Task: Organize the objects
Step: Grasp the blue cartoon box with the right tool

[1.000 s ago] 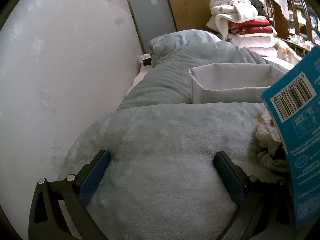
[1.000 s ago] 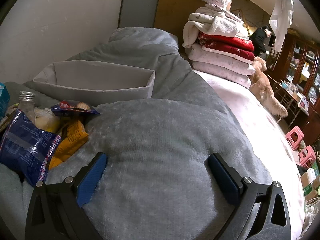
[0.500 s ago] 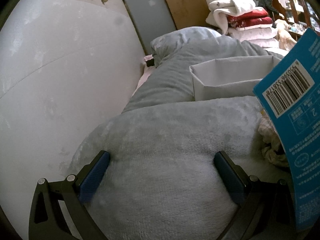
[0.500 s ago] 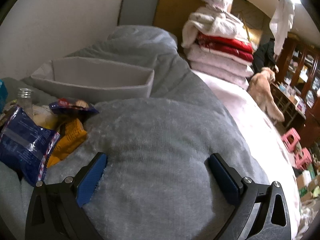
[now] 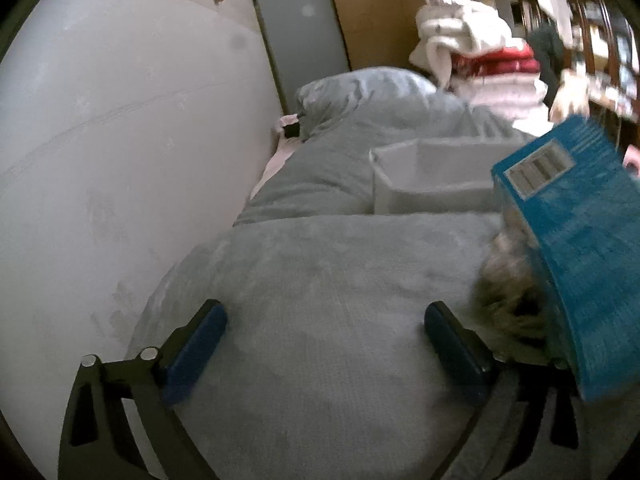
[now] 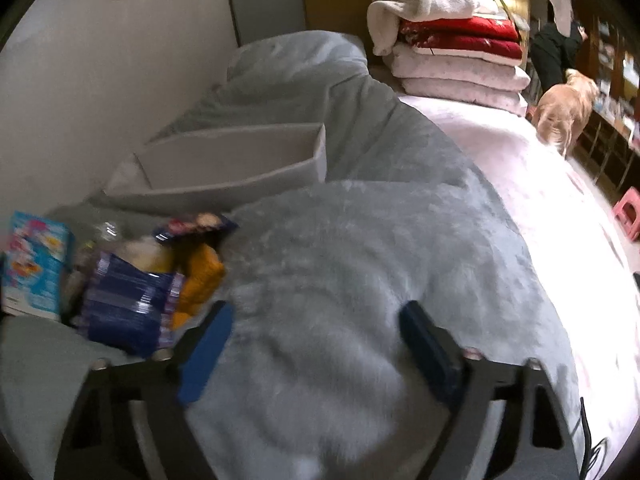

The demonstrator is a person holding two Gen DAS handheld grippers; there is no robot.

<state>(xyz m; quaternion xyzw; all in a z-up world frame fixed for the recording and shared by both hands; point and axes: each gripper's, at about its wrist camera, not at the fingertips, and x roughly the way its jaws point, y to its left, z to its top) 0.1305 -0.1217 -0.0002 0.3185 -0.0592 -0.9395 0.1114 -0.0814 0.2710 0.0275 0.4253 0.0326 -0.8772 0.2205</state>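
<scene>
Both grippers hang over a soft gray blanket (image 5: 320,288) on a bed. The left gripper (image 5: 324,332) has its two blue fingers far apart, and only blanket lies between them. The right gripper (image 6: 316,328) has just been closing a little, but its fingers are not together and they hold nothing; only blanket shows between them too. A gray cloth box (image 6: 240,160) sits on the blanket farther back, and I cannot see inside it. To the left of the right gripper is a small heap of things: a dark blue snack bag (image 6: 128,304), an orange pack (image 6: 200,280), a clear bottle (image 6: 106,234) and a light blue box (image 6: 36,264). The heap lies near the cloth box but outside it. In the left view the light blue box (image 5: 576,248) stands tilted at the right edge. Folded bedding (image 6: 452,40) is stacked far back, and a tan dog (image 6: 564,112) stands beside the bed.
</scene>
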